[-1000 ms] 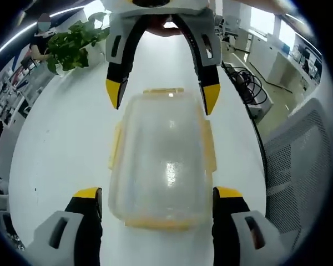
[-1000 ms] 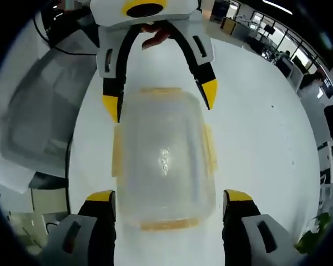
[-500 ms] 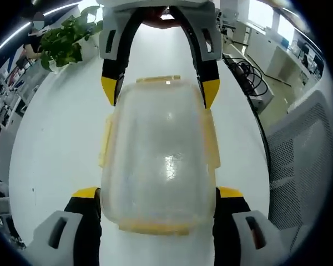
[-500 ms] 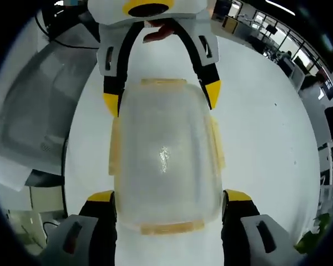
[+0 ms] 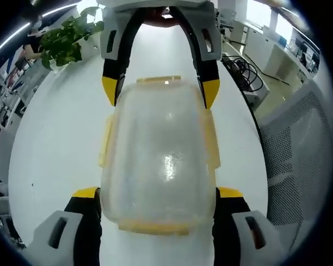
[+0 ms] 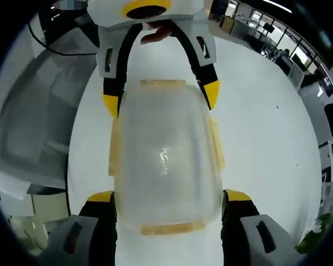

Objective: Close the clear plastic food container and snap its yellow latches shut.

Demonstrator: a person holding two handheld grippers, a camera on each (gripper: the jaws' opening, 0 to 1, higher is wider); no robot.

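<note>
The clear plastic container (image 5: 158,149) lies on the white table (image 5: 55,144) with its lid on. Yellow latches (image 5: 105,141) stick out along its long sides, and others sit at each end. In the left gripper view my left gripper (image 5: 158,193) is open, its yellow-tipped jaws on either side of the near end. My right gripper (image 5: 160,90) faces it from the top, open astride the far end. The right gripper view mirrors this: the container (image 6: 164,155), my right gripper (image 6: 169,195) open around the near end, and my left gripper (image 6: 161,98) open at the far end.
A potted plant (image 5: 64,39) stands at the table's far left corner. A grey mesh chair (image 5: 297,160) is beside the table's right edge, and cables (image 5: 247,77) lie on the floor past it. The same chair (image 6: 28,122) is on the left in the right gripper view.
Over the last second both grippers slid closer along the container until their jaws flank its two ends. In the last half second almost nothing moved.
</note>
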